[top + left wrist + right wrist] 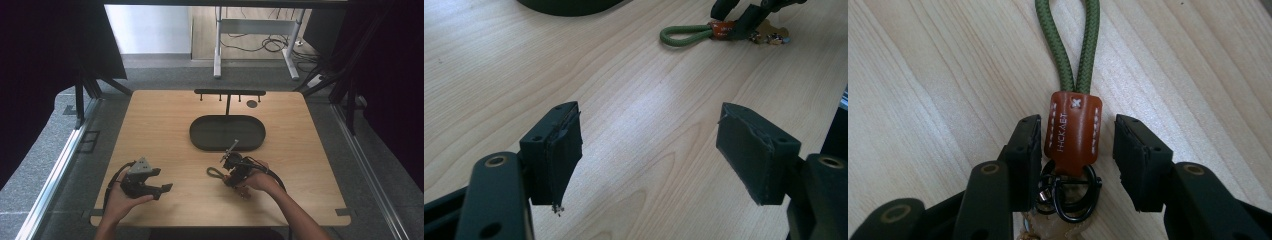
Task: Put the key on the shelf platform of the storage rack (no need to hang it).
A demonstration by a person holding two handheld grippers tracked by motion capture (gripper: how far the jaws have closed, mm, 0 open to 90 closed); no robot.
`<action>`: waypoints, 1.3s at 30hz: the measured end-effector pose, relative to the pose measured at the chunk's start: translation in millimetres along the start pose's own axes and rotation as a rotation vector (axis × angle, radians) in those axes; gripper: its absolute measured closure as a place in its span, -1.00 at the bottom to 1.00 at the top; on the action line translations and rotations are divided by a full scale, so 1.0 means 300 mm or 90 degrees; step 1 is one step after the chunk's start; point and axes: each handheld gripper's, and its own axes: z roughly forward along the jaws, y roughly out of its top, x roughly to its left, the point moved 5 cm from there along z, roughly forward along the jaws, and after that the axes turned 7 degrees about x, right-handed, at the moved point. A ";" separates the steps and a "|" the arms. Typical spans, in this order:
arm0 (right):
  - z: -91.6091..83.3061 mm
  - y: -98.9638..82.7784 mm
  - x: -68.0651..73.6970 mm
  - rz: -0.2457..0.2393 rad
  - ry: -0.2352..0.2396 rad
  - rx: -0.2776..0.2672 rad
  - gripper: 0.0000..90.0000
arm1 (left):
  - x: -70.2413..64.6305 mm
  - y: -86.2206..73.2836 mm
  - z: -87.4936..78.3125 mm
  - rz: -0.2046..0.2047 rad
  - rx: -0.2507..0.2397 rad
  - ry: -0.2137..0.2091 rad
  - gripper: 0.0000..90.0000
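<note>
Ahead of the left gripper [649, 150] lies bare tabletop [624, 90] up to the key strap [686, 35], where the right gripper [1075, 150] straddles it; the dark oval tray [227, 132] sits beyond.

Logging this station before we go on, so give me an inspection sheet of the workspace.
Surface: wooden table, bare between items.
Job's things: green cord keychain with brown leather tab and black rings, flat on the table.
Clutter: black oval tray, black peg rack behind it.
Grippers: left claw open over bare wood; right claw straddling the tab, gap on one side.
Cables: trailing from each claw; loose ones on the far floor.
Surroundings: dark curtains, white stand.
</note>
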 end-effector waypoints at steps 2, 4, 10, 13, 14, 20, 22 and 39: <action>0.003 0.000 0.003 -0.001 -0.001 0.003 0.23 | 0.000 0.000 0.000 0.000 0.000 0.000 -0.41; 0.003 0.001 0.004 -0.003 -0.005 0.004 0.24 | 0.000 0.000 0.000 0.000 0.000 0.000 -0.41; 0.004 0.001 0.006 -0.010 -0.018 0.004 0.27 | 0.000 -0.002 0.005 0.000 0.005 -0.002 -0.41; 0.005 0.002 0.011 -0.016 -0.030 0.007 0.28 | 0.001 -0.003 0.006 0.001 0.007 -0.003 -0.41; 0.005 0.002 0.013 -0.016 -0.030 0.008 0.29 | 0.000 -0.002 0.005 0.000 0.005 -0.003 -0.41; 0.003 0.001 0.007 -0.013 -0.029 0.007 0.45 | 0.002 -0.002 0.002 0.000 0.003 -0.001 -0.41; 0.002 0.000 0.005 -0.009 -0.029 0.007 0.46 | 0.002 -0.002 0.002 0.000 0.003 -0.001 -0.41; -0.082 -0.031 -0.031 0.013 0.009 -0.040 0.48 | 0.006 -0.005 0.003 0.000 0.005 0.000 -0.41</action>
